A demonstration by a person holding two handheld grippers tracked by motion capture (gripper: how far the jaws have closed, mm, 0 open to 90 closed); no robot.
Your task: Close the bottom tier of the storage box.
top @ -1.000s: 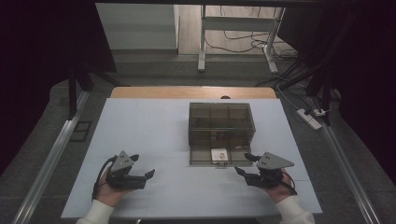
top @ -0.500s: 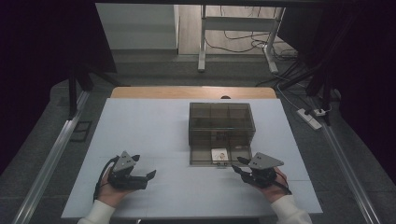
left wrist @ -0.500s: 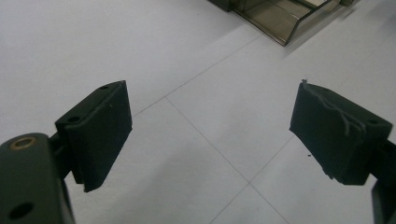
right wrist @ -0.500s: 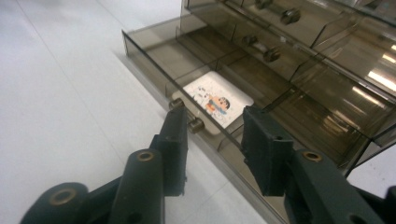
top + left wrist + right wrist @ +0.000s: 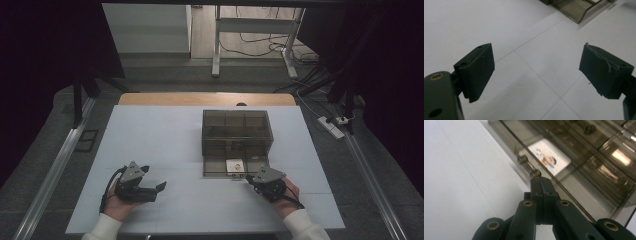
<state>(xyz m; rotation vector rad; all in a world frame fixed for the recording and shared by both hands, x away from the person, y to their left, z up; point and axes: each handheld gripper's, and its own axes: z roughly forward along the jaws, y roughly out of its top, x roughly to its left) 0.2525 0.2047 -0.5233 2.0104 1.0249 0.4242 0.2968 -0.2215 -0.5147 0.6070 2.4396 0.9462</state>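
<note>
Nearest the smoky transparent plastic drawer box, the right gripper has just been closing to pinched-together jaws at the drawer's small metal handle, nothing between them, the left gripper gapes over the white table, and a white card with an unreadable cartoon print lies inside the open drawer.

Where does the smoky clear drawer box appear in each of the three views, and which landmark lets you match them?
High view: the drawer box stands mid-table, its bottom drawer pulled out.
Left gripper view: a corner of it at the top edge, right of centre.
Right gripper view: it crosses the upper right.
Shared landmark: the white table, under the box in each view.
</note>
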